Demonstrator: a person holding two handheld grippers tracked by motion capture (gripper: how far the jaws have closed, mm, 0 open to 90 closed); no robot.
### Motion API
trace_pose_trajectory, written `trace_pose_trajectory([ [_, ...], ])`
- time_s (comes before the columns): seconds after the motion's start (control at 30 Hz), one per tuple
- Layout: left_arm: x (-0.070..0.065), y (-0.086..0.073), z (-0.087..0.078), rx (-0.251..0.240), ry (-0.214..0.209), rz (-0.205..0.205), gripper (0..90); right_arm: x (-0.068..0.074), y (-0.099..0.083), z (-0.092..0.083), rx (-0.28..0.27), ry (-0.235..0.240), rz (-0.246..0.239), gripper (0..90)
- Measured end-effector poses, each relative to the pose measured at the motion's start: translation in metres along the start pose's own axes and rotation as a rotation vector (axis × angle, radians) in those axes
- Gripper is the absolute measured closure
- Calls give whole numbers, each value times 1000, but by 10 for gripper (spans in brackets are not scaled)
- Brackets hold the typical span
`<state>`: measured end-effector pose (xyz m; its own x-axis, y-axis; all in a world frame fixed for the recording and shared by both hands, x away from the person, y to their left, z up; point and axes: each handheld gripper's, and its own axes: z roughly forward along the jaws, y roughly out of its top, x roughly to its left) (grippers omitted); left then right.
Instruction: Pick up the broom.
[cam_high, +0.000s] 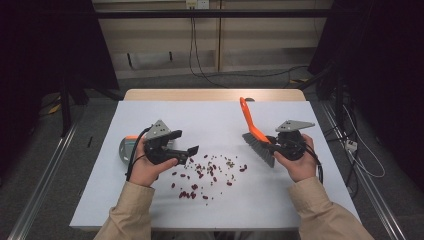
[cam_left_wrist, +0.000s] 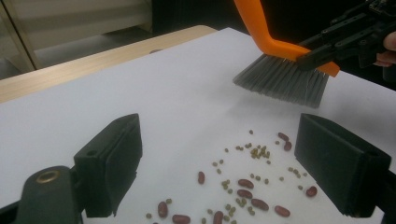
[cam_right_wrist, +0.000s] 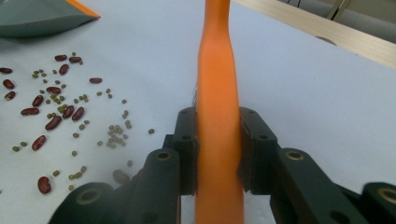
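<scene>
Beans (cam_high: 210, 172) lie scattered btw both hands. Right gripper (cam_high: 274, 143) clamps brush (cam_high: 257, 140) handle; left gripper (cam_high: 187, 150) wide open, empty, dustpan (cam_high: 127, 146) behind it. Sweep w/ short low strokes toward pan.

brush (cam_right_wrist: 218, 93): glossy orange plastic | table (cam_high: 280, 195): matt white | beans (cam_left_wrist: 246, 183): smooth, perhaps shiny

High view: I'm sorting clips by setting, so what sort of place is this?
Probably a lab recording station: a white table between dark curtains, loose cables on the floor, metal rails alongside.
</scene>
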<state>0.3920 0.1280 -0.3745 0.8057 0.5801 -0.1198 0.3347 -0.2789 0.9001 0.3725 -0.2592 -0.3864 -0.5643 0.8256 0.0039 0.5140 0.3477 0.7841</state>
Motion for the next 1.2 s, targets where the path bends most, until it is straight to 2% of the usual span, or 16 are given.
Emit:
trace_pose_trajectory([
  [0.13,5,-3,-7,10,21,5,140,1,-1,7,44,-36,-22,716],
  [0.2,8,-4,-10,11,30,4,135,0,-2,12,65,-32,-8,716],
  [0.3,12,-7,-15,16,37,2,132,1,-5,19,84,-41,-15,715],
  [0.63,21,-17,-25,25,62,4,124,10,-7,29,54,-45,-34,706],
  [0.93,24,-25,-32,25,77,-8,124,7,-11,39,17,-38,-10,661],
  [1.0,25,-26,-34,23,80,-8,124,7,-14,44,27,-49,-11,696],
  [1.07,25,-27,-36,23,86,-7,124,7,-16,46,10,-30,13,710],
  [1.2,27,-30,-39,28,92,-7,124,15,-17,48,-7,-80,17,713],
])
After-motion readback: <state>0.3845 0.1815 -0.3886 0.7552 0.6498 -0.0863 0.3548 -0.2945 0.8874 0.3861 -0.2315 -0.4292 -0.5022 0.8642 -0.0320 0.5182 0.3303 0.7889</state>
